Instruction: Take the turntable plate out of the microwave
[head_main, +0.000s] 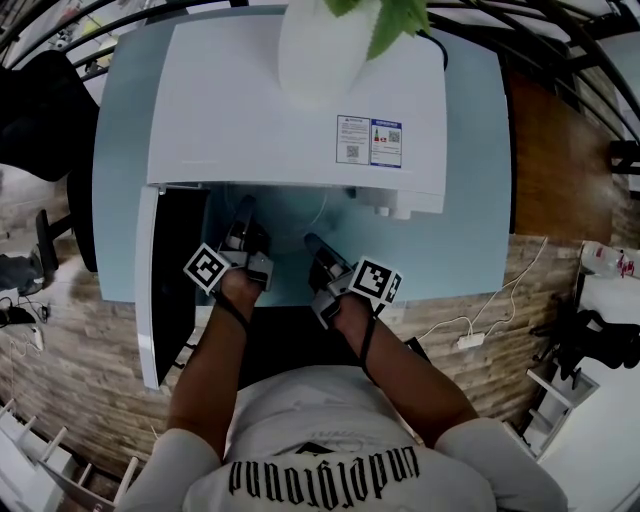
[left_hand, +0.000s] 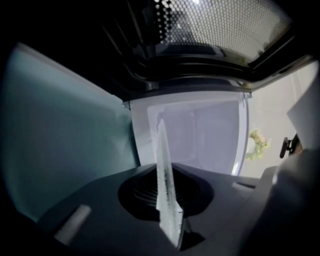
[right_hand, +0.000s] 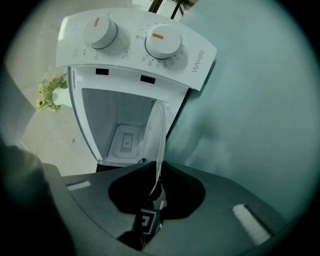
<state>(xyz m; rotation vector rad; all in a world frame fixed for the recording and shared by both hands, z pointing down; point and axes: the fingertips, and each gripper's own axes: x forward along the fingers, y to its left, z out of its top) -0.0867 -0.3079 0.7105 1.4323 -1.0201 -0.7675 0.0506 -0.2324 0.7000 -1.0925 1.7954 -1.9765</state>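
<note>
Turntable plate (left_hand: 165, 190) stands edge-on at the open microwave (head_main: 300, 110), its rim clamped in both the left gripper (head_main: 243, 212) and the right gripper (head_main: 313, 245).

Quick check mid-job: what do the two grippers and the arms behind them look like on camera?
The left gripper and right gripper are both dark grey and black. Each carries a white cube printed with black square markers. A thin dark cord loops at each wrist. The person wears a white short-sleeved T-shirt with black lettering, and the forearms are uncovered.
</note>
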